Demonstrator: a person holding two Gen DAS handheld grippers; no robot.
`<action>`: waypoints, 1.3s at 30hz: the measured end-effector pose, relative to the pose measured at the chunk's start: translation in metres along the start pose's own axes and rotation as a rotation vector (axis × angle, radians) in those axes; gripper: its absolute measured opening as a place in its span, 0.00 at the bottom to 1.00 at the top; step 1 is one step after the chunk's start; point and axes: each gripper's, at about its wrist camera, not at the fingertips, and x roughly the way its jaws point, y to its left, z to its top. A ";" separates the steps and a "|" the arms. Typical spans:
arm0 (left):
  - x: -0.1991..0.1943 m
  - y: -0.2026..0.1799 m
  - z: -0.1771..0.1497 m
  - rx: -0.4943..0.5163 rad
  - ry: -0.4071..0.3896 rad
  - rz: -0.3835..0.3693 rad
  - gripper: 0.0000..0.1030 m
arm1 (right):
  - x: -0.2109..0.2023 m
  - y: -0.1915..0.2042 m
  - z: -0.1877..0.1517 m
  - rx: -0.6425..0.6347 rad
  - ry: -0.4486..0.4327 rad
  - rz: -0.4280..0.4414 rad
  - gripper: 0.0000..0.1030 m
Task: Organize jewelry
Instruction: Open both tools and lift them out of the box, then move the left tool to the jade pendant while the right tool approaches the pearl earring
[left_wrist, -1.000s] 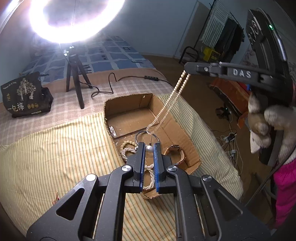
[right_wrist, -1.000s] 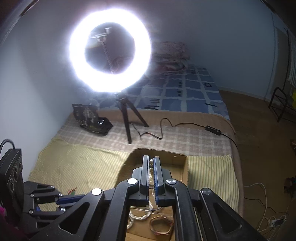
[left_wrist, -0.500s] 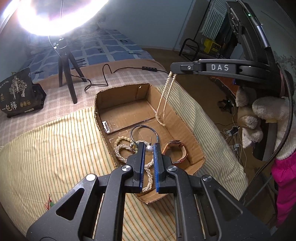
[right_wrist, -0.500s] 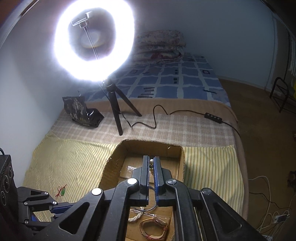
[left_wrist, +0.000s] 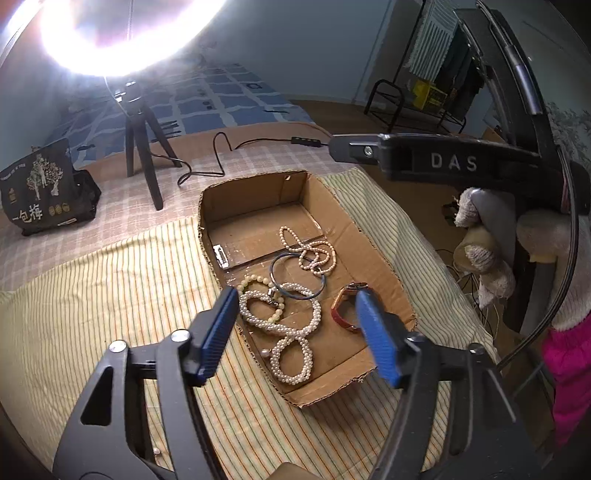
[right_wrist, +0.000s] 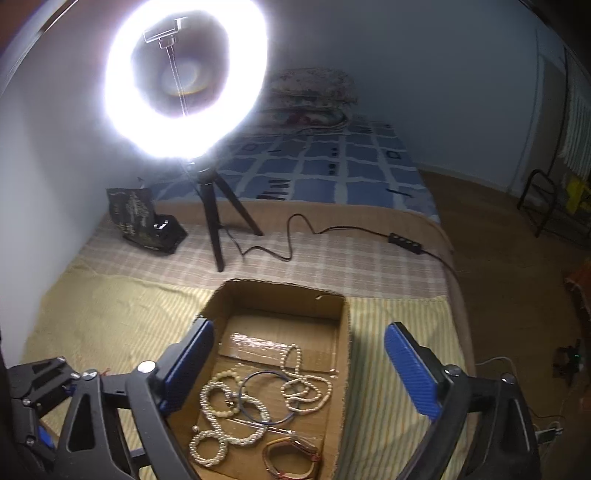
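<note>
An open cardboard box (left_wrist: 373, 254) (right_wrist: 343, 332) lies on the striped cloth, holding the jewelry. A thin pearl necklace (left_wrist: 314, 254) (right_wrist: 303, 387) lies coiled in its middle, partly over a dark bangle (left_wrist: 295, 277) (right_wrist: 266, 398). Nearer are a thick pearl rope (left_wrist: 291, 332) (right_wrist: 221, 424), a pale bead bracelet (left_wrist: 258, 291) and a red-brown strap (left_wrist: 345, 306) (right_wrist: 291, 458). My left gripper (left_wrist: 295, 293) hovers over the box's near end, jaws opening, nothing pressed between them. My right gripper (right_wrist: 299, 326) hangs above the box, jaws opening wide and empty.
A ring light on a black tripod (left_wrist: 142, 147) (right_wrist: 214, 221) stands behind the box, its cable and switch (right_wrist: 404, 242) trailing right. A black bag (left_wrist: 40, 192) sits at the back left. The bed drops off at the right. A gloved hand (left_wrist: 480, 258) grips the right handle.
The right gripper opened and the thin pearl necklace that hung from it now lies in the box. The left gripper, shut before on a small piece, has also opened.
</note>
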 end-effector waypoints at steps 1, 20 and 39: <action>-0.001 0.000 0.000 -0.001 -0.001 0.001 0.68 | -0.002 0.002 0.000 -0.005 -0.004 -0.007 0.95; -0.037 0.011 -0.009 0.016 -0.034 0.006 0.68 | -0.036 0.032 -0.005 -0.017 -0.034 -0.071 1.00; -0.103 0.097 -0.041 -0.050 -0.102 0.093 0.68 | -0.065 0.098 -0.034 -0.010 -0.081 -0.067 1.00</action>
